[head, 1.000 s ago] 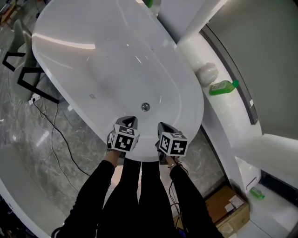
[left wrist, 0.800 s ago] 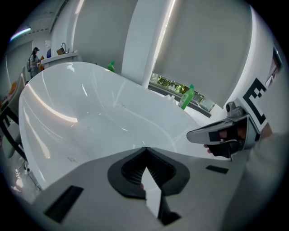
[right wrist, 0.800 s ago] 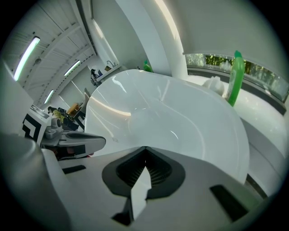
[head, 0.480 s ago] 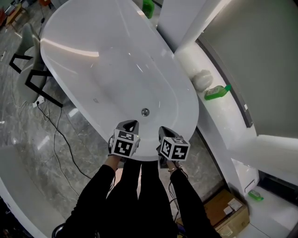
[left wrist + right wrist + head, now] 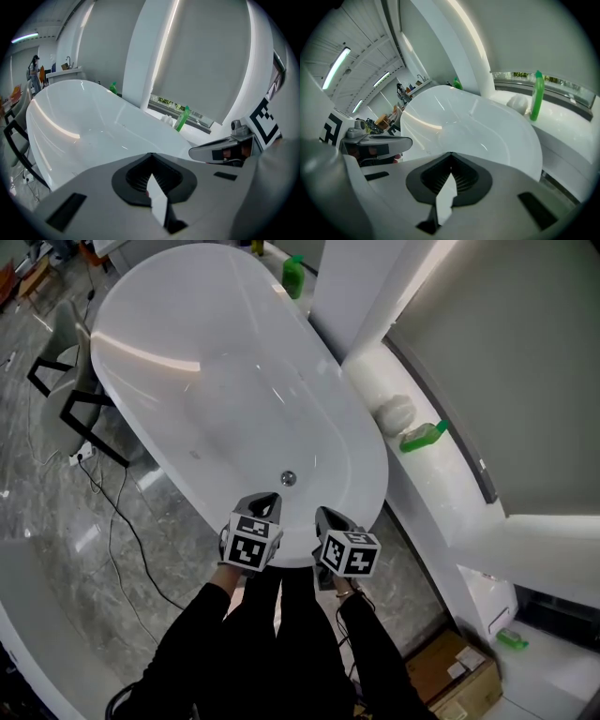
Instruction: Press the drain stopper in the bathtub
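Observation:
A white oval bathtub (image 5: 169, 324) fills the upper left of the head view. Its small round metal drain stopper (image 5: 289, 479) lies on the tub floor near the near end. My left gripper (image 5: 263, 503) hovers over the tub's near rim, just short of the stopper, jaws shut and empty. My right gripper (image 5: 327, 517) is beside it to the right, also shut with nothing held. In the left gripper view the tub (image 5: 70, 122) lies ahead of the left gripper (image 5: 151, 174); the right gripper view has the tub (image 5: 478, 126) beyond the right gripper (image 5: 450, 176). The stopper is hidden in both gripper views.
A white ledge (image 5: 441, 474) runs along the tub's right side with a green bottle (image 5: 422, 436) lying on it and a white round object (image 5: 395, 413). Another green bottle (image 5: 294, 275) stands at the far end. Black chair frames (image 5: 66, 390) and cables (image 5: 122, 521) are on the marble floor at left.
The head view has shifted, so the tub and stopper sit lower and more leftward in frame. Both grippers stay shut and side by side at the tub's near rim.

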A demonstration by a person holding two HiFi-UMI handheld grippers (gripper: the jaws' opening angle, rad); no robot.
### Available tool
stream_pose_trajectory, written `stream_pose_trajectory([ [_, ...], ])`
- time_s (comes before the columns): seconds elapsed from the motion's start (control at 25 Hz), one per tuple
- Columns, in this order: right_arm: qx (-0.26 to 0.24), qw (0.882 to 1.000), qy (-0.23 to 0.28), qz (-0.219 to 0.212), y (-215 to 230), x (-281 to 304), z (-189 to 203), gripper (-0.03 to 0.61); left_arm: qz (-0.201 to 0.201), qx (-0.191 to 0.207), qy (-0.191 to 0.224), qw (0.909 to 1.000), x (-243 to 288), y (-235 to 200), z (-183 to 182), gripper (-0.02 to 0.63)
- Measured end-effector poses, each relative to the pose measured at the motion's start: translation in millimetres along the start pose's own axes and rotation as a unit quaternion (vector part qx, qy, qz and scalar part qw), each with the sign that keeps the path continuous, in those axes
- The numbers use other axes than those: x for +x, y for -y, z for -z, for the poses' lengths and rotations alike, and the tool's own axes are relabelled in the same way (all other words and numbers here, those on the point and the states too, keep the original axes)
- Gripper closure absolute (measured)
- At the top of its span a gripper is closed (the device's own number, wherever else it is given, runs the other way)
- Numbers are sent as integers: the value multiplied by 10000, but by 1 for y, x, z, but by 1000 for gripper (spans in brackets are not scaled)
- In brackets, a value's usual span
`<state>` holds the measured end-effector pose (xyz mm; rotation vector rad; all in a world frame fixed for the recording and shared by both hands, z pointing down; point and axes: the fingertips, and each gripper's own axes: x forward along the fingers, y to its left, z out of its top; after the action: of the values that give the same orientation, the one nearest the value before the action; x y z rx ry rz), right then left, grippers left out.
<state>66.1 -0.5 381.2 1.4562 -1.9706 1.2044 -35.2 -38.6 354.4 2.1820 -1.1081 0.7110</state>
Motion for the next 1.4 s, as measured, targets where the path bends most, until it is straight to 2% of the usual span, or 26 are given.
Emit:
stream_pose_trajectory([
  [0.56, -467, 9988, 138, -93, -11, -21, -19, 577, -37, -33, 78, 10000, -22, 12, -6, 607],
  [1.4, -649, 9978, 47, -84, -17, -19, -19, 577, -87, -78, 58, 9999, -27, 3, -7, 607],
])
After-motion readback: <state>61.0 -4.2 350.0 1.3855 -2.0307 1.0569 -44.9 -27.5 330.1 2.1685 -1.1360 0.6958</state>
